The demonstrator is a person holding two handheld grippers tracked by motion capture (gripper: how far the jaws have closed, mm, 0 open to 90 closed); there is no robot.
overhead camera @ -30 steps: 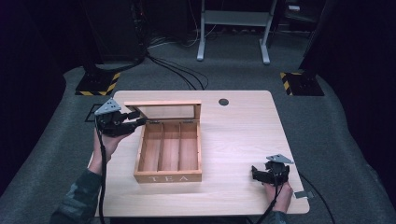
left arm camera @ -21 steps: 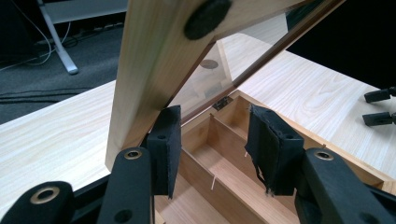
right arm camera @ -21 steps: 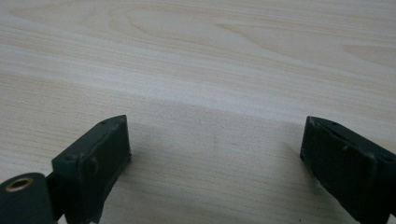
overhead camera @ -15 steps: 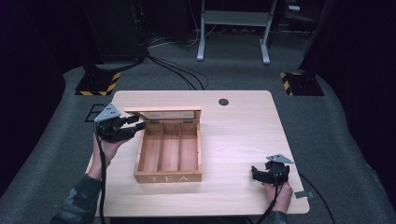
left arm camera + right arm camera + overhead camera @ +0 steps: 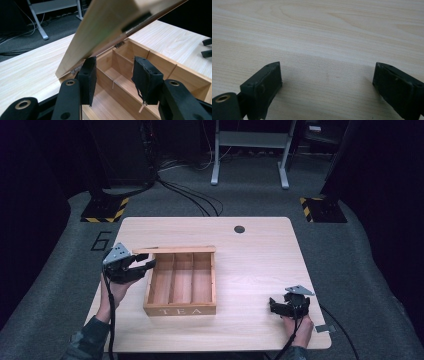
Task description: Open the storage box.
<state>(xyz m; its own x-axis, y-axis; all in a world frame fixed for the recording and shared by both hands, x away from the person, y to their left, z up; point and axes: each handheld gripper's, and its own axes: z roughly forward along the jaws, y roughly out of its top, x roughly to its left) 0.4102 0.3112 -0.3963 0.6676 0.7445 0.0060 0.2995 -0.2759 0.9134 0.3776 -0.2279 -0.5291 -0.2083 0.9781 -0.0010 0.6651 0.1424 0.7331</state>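
Wood showed bare in all three compartments of the tea box (image 5: 181,285), which sat left of centre on the desk (image 5: 260,260). Its lid (image 5: 105,27) stood raised on the far-side hinges, tilted over the compartments. The left hand-held gripper (image 5: 137,268) hovered at the box's far left corner, jaws parted and gripping nothing, just under the lid's edge. The right hand-held gripper (image 5: 285,306) rested wide open on the desk near the right edge, well apart from the box. Judging from this, opening looked done or nearly so; filling or closing remained.
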